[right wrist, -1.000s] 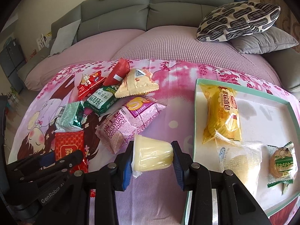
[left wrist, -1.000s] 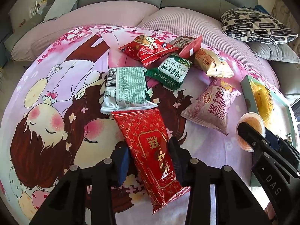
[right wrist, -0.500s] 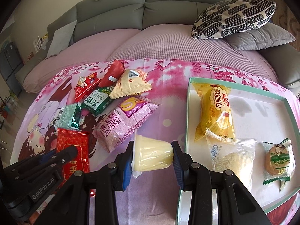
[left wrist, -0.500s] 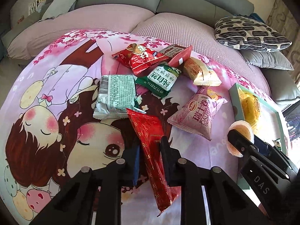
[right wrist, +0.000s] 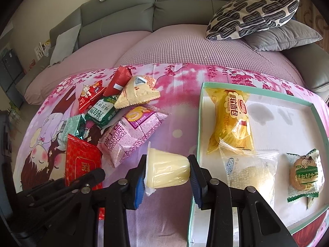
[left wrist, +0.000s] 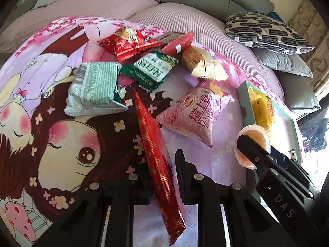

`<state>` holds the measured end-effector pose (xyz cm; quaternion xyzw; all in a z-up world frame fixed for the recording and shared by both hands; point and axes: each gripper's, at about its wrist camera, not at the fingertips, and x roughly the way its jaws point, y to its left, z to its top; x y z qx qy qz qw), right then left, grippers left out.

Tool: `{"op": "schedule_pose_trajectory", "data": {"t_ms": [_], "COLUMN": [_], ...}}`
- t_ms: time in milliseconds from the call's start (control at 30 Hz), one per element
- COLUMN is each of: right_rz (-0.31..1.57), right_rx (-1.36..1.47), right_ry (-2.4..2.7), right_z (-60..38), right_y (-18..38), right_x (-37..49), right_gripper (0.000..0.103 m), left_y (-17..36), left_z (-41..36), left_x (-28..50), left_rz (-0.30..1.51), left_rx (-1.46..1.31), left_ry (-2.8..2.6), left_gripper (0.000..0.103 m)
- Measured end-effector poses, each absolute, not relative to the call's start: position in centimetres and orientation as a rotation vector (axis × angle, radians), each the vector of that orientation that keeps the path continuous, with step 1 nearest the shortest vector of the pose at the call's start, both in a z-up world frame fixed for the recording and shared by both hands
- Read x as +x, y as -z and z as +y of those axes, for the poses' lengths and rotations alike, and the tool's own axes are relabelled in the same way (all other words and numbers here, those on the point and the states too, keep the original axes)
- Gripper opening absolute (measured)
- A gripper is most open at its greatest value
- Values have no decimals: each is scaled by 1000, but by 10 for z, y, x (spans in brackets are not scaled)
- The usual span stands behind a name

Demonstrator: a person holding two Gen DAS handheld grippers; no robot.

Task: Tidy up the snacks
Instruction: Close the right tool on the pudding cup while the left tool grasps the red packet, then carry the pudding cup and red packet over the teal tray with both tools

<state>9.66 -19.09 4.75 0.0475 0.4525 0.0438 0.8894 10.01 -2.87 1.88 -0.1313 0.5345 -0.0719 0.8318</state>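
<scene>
My left gripper (left wrist: 162, 177) is shut on a long red snack packet (left wrist: 156, 150) and holds it edge-up above the cartoon-print cloth. It also shows in the right wrist view (right wrist: 82, 162). My right gripper (right wrist: 167, 170) is shut on a yellow jelly cup (right wrist: 166, 171), lying sideways between the jaws, just left of the green-rimmed tray (right wrist: 294, 127). The cup shows in the left wrist view (left wrist: 253, 142). The tray holds a yellow bread packet (right wrist: 232, 121), a clear cake packet (right wrist: 248, 173) and a small green biscuit packet (right wrist: 304, 175).
A pile of loose snacks lies on the cloth: a pink Swiss roll packet (left wrist: 197, 111), a pale green packet (left wrist: 94, 90), a dark green packet (left wrist: 152, 68), red packets (left wrist: 129, 43) and a beige packet (left wrist: 203, 65). A grey sofa with a patterned pillow (right wrist: 253, 14) stands behind.
My left gripper closed on the red packet and lifted it, turning it from flat to edge-up. My right gripper, holding the jelly cup, moved slightly closer to the tray.
</scene>
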Motion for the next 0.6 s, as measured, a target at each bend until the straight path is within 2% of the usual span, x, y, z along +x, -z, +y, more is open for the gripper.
{"op": "schedule_pose_trajectory", "data": {"t_ms": [600], "right_rz": [942], "right_rx": [110], "right_ry": [-95], "right_z": [-193], "right_y": [-51], "right_x": [96], "right_gripper": [40], "left_y": [-28], "left_z": [-32], "left_x": [99], "left_rz": [1092], "left_rx": [-255], "left_ry": [97], "left_gripper": [13]}}
